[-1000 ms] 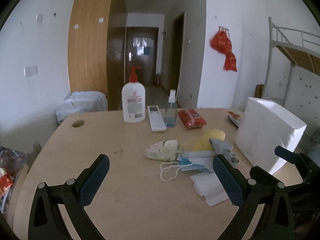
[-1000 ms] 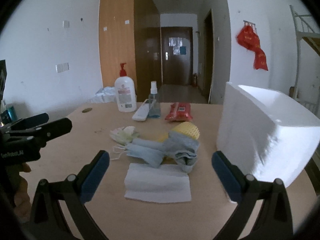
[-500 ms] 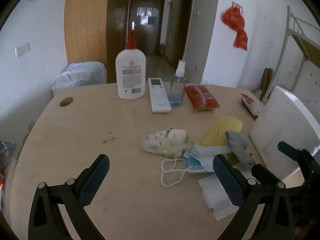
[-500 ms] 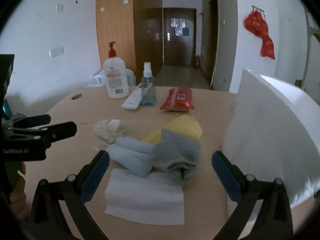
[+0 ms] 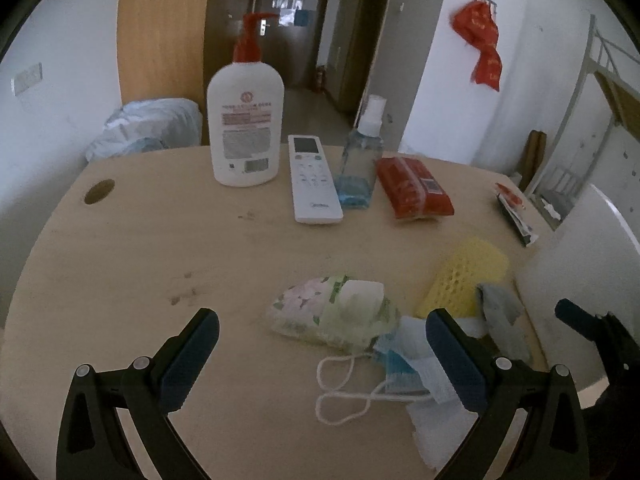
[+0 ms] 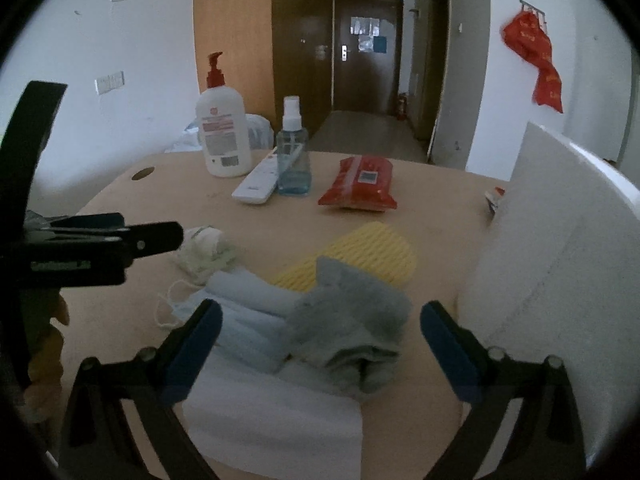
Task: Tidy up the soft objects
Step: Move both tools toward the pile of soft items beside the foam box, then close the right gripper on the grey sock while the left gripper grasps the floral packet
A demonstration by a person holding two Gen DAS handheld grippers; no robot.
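Socks and cloths are lying in a heap beside the white foam box (image 6: 560,264). The right gripper (image 6: 320,344), jaws wide and holding nothing, is facing the grey sock (image 6: 352,320). It should be pinching only that sock. The left gripper (image 5: 320,354), also wide, is pointing at the flowery pouch (image 5: 336,314).

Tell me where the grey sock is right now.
In the right wrist view the grey sock lies low in the middle, between the open fingers of the right gripper, overlapping the yellow mesh sleeve, left of the white foam box.
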